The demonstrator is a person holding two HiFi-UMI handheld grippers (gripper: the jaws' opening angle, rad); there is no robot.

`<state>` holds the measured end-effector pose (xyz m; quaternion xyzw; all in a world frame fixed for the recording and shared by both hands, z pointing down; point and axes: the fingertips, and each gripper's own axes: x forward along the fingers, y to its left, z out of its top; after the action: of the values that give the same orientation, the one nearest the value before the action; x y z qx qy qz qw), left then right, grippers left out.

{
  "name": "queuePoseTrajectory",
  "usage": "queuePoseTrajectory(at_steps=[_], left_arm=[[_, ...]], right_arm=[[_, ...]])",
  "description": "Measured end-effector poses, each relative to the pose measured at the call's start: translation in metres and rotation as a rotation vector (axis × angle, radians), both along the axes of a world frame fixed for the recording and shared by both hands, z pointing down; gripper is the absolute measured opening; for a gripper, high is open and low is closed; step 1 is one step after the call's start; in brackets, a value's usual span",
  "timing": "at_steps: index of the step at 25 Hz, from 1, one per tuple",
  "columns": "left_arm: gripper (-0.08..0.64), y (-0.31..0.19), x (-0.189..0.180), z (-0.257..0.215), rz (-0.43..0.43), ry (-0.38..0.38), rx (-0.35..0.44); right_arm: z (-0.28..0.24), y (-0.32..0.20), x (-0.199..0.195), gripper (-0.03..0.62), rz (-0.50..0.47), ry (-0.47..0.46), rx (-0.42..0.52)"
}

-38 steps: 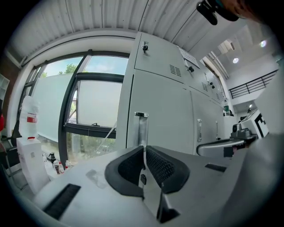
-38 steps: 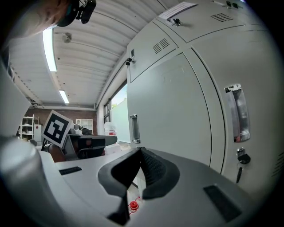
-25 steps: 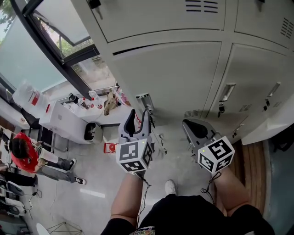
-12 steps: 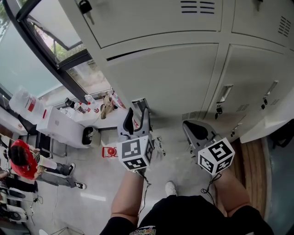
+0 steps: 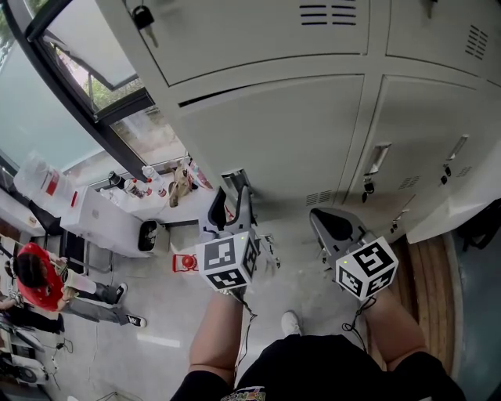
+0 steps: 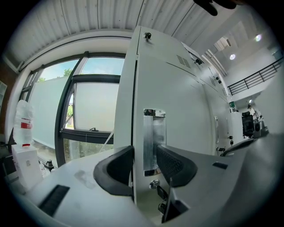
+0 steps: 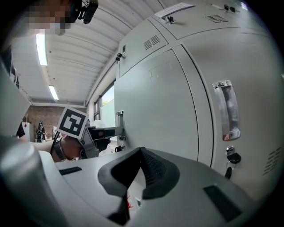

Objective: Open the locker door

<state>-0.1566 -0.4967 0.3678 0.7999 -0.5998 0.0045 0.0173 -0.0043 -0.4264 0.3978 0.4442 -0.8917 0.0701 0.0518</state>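
**Fingers [image 6: 175, 166] spread at the locker handle [image 6: 153, 139]**

Head view first. The left forearm [image 5: 215, 337] and right forearm [image 5: 391, 321] reach up from the bottom edge, each carrying a gripper with a marker cube. Out front, the left gripper [image 5: 237, 196] points level at the left edge of the locker door [image 5: 274, 133], tips right at the metal handle. A dark gap runs along the door's top edge. Meanwhile the right gripper [image 5: 327, 219] hangs off to the side, near the foot of the neighbouring locker [image 5: 415, 141], touching nothing.

On to the left gripper view. Its fingers stand wide apart, having just eased in a touch, with the handle and the door's edge framed between them. I see neither pad pressing the metal. A key [image 6: 162, 195] hangs from the lock [image 6: 154, 183] just below. By the window [image 6: 88, 106], a white bottle [image 6: 23, 122] wears a red label, its print too small to read.

Right gripper view now. The fingers are closed tip to tip, with nothing in them. Ahead sit the neighbour's handle [image 7: 228, 108] and its key [image 7: 233, 157]. A paper label [image 7: 175, 9] sits high on the lockers, unreadable. The left gripper's cube [image 7: 72, 123] shows a black-and-white square marker.
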Motion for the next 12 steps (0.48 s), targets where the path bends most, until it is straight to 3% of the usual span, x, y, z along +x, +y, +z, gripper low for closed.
queuePoseTrajectory(at_steps=[12], left_arm=[[0.140,0.010,-0.002,0.000,-0.032,-0.016,-0.024]], right_arm=[[-0.003,0.013,0.010,0.054,0.017,-0.005,0.008]])
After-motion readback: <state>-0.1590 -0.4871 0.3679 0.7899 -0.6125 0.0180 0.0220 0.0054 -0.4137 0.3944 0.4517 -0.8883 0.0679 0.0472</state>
